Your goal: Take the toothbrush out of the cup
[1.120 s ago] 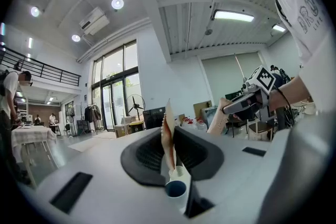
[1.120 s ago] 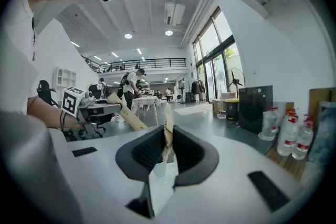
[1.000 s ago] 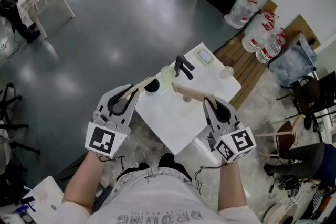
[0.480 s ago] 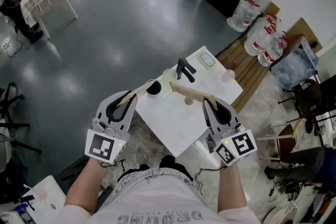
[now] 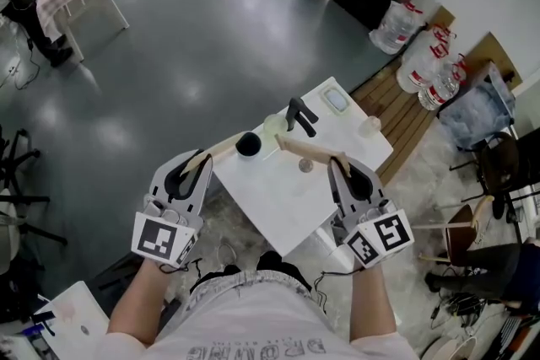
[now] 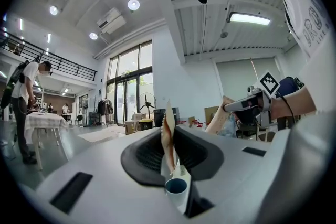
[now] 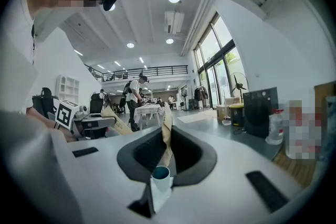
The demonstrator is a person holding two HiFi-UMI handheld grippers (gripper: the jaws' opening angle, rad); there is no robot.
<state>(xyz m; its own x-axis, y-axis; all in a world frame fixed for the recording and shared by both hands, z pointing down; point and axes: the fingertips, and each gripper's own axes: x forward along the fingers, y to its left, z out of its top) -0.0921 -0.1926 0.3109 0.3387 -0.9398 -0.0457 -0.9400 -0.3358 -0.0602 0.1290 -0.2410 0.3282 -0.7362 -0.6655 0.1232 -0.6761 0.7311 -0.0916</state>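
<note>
Left gripper (image 5: 229, 144): held at the table's (image 5: 287, 206) left edge, jaws pressed together, empty.
Right gripper (image 5: 287, 144): jaws just drawn closed, nothing caught between them, tips near the cup (image 5: 272, 126).
Toothbrush (image 5: 297, 114): dark, stood in the cup.

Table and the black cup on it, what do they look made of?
Table: likely laminate or plastic; flat, evenly white, low-sheen top. Black cup: perhaps plastic or ceramic; uniform black, too small to settle.
</note>
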